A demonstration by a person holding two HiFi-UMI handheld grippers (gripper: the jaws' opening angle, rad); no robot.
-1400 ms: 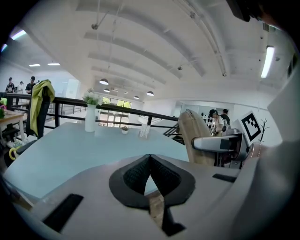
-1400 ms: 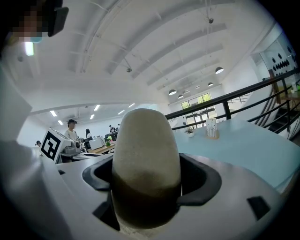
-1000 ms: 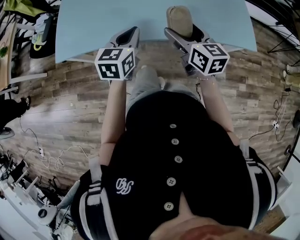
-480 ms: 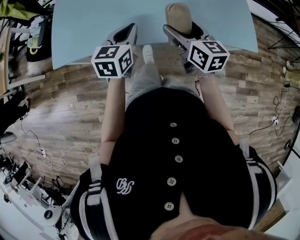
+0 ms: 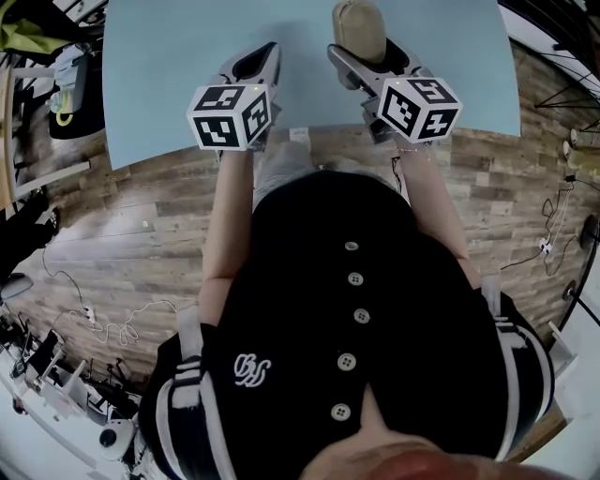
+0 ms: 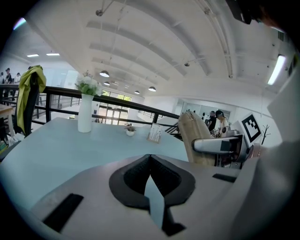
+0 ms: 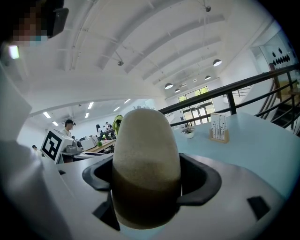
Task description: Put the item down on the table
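nearest the head cam, the person's black buttoned jacket (image 5: 356, 319) is filling the lower frame, w/ both forearms reaching fwd over the wood-plank floor (image 5: 141, 206). loose cables (image 5: 103, 319) are lying on the floor at left.

the left gripper (image 6: 150, 161) is hovering over the near edge of the light-blue table (image 5: 169, 56), its marker cube (image 5: 230, 114) facing up. its jaws are meeting at the tips w/ nothing btwn them; only a thin sliver of table is showing through lower down.

the right gripper (image 5: 367, 58), just beside it and carrying its own marker cube (image 5: 419, 106), is clamping a tan oblong item (image 5: 359, 28) btwn its jaws. the item is standing roughly upright, rounded end up, paler on top and darker toward the bottom in the right gripper view. it is sitting over the table, a little past the near edge; can't tell whether its underside is touching the top, since the gripper bodies are blocking that part.

further out on the table, a white vase w/ flowers (image 6: 85, 115), a small pot (image 6: 130, 131) and a card stand (image 6: 154, 133) are standing well apart from both grippers. beyond them a dark railing (image 6: 117, 101) is running along the far side, a yellow-green garment (image 6: 28, 98) is hanging over a chair at left, and a few people (image 6: 215, 119) are standing in the bg.
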